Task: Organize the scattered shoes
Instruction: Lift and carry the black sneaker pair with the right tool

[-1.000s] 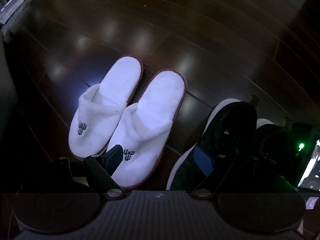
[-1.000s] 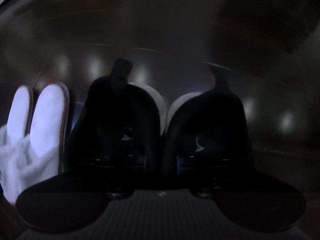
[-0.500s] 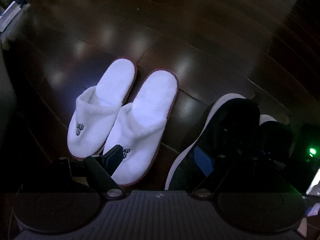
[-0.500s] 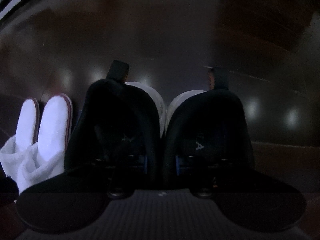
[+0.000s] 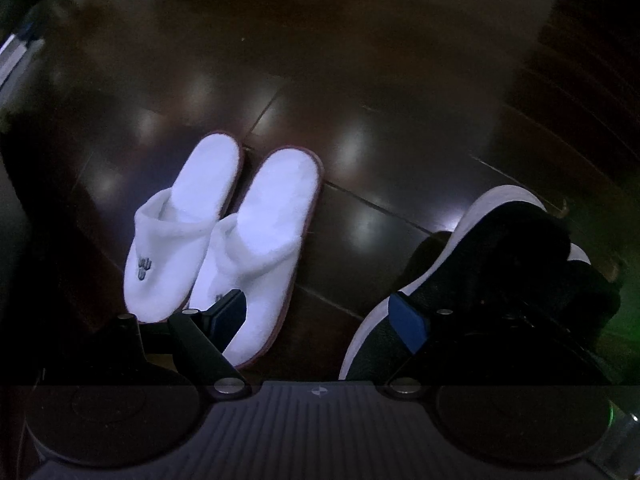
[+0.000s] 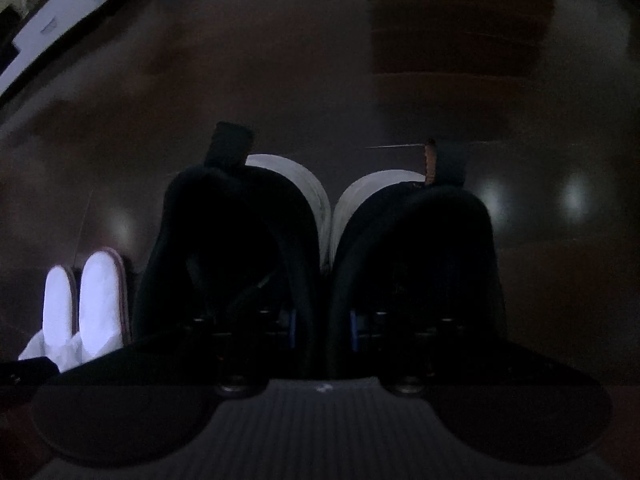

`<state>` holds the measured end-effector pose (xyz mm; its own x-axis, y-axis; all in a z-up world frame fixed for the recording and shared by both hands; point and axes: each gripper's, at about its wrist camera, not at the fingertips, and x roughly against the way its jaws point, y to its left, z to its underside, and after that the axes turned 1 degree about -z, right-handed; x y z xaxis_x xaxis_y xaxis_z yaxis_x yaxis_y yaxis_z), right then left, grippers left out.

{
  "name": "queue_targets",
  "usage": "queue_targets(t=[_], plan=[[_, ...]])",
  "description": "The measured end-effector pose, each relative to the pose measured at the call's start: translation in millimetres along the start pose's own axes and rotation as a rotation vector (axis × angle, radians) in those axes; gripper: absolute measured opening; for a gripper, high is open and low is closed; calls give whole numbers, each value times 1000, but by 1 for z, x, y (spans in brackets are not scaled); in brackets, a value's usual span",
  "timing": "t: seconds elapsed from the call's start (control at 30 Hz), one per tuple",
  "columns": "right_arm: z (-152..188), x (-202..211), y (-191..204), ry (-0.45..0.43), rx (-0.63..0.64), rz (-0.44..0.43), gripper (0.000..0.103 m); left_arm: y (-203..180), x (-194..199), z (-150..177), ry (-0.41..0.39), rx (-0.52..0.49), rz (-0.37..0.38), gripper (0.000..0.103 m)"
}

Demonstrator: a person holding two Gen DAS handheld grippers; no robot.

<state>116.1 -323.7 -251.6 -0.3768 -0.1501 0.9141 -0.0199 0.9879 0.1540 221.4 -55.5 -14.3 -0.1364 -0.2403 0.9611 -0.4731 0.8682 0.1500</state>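
Two white slippers (image 5: pixel 224 236) with dark red edging lie side by side on the floor, toes toward me, in the left wrist view. My left gripper (image 5: pixel 318 316) is open above their toes and holds nothing. A pair of black sneakers (image 5: pixel 500 264) with white soles sits to the right of the slippers. In the right wrist view the two sneakers (image 6: pixel 248 248) fill the middle, heels away from me. My right gripper (image 6: pixel 323 324) is shut on their touching inner walls; its blue pads barely show in the dark. The slippers (image 6: pixel 100 300) appear small at lower left.
Dark glossy wooden floor (image 5: pixel 360 80) spreads all around, with open boards beyond the shoes. A pale flat unit (image 6: pixel 48 32) runs along the far left. A green glow shows at the right edge of the left wrist view.
The sneakers have moved right, away from the slippers, staying fixed in my right gripper. My left gripper has drawn back from the slippers, which look smaller.
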Motion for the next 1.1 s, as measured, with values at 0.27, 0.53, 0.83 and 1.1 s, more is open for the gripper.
queue_targets(t=[0.27, 0.53, 0.83, 1.1], plan=[[18, 11, -31, -52, -150, 43, 24, -30, 16, 16, -45, -87, 21, 83], [40, 46, -98, -102, -327, 105, 23, -67, 32, 41, -87, -198, 55, 83], [78, 82, -171, -136, -530, 194, 23, -117, 55, 84, -140, -341, 103, 83], [114, 111, -248, -158, -639, 245, 23, -170, 79, 146, -187, -482, 146, 83]])
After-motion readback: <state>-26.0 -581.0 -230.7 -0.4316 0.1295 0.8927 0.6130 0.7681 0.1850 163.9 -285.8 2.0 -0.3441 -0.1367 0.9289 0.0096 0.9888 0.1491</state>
